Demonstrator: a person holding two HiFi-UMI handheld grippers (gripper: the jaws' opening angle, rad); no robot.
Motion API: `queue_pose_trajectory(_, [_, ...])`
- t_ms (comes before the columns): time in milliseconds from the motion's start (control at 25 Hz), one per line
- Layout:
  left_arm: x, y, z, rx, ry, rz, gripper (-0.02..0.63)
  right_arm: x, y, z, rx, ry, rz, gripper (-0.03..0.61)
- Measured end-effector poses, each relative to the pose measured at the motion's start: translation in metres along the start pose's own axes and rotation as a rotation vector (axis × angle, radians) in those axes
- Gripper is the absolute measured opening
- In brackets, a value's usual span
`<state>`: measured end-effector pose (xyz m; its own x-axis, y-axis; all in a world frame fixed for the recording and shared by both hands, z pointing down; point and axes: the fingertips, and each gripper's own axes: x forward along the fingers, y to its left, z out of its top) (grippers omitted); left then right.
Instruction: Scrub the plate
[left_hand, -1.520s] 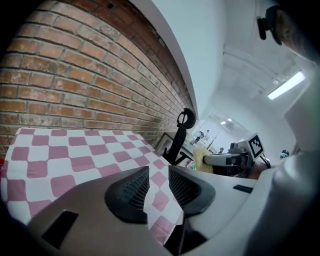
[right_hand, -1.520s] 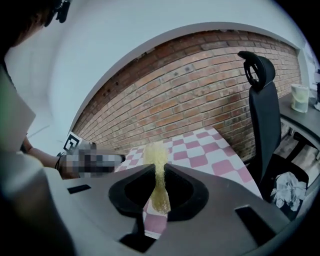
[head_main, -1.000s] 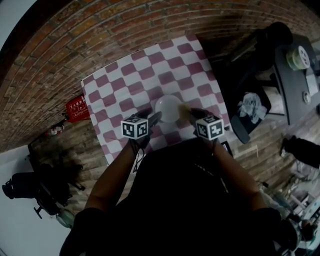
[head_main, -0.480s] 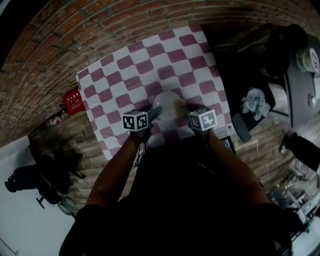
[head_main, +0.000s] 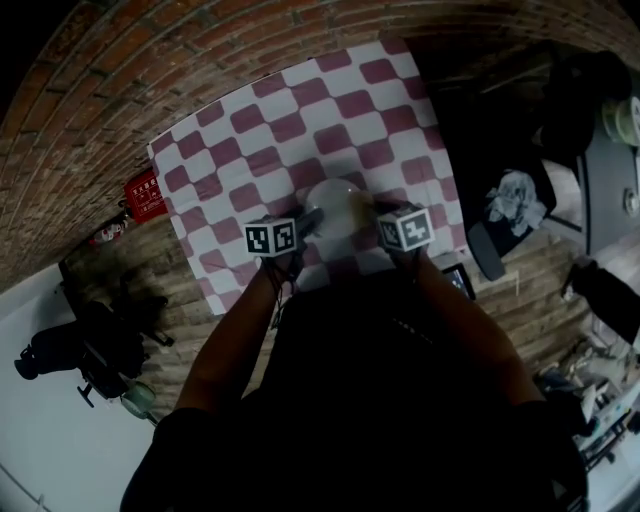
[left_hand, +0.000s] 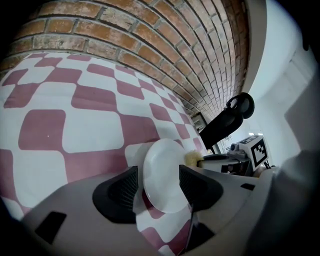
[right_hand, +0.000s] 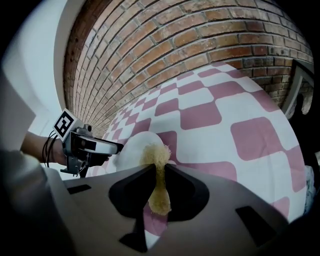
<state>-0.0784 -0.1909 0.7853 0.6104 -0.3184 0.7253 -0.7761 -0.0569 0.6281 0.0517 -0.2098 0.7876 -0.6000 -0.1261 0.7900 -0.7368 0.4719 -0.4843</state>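
Jaws of the left gripper (left_hand: 159, 184) stand wide apart, and the white plate (left_hand: 164, 172) lies between them on the pink-and-white checked tablecloth (left_hand: 90, 125); the pads do not seem to press on it. At the right edge of the plate a yellow sponge (right_hand: 155, 152) touches the rim. Further right, the right gripper (right_hand: 159, 186) has its jaws closed tight on this sponge, which sticks out in front of them, and a brick wall (right_hand: 200, 40) stands behind the table.
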Motion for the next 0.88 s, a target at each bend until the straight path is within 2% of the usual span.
queue_pose_trajectory(280, [0.005,0.001,-0.003,-0.037,0.008,-0.009,0.255,0.005,-0.012,-0.007,-0.024,0.071,-0.037,0.049])
queue_pose_trajectory(440, [0.009,0.002,-0.005,-0.058,0.006,-0.006,0.253,0.008,-0.013,-0.003,-0.04,0.054,-0.024,0.049])
queue_pose_trajectory(600, [0.008,0.0,-0.005,-0.075,-0.016,-0.025,0.174,0.009,-0.01,-0.002,-0.035,0.054,-0.014,0.055])
queue_pose_trajectory(760, [0.007,-0.013,0.0,-0.038,-0.035,-0.01,0.057,0.011,-0.014,-0.002,-0.023,0.037,-0.036,0.057])
queue_pose_trajectory(880, [0.003,-0.022,0.002,-0.063,-0.067,-0.031,0.032,0.01,-0.016,-0.005,-0.02,0.033,-0.042,0.057])
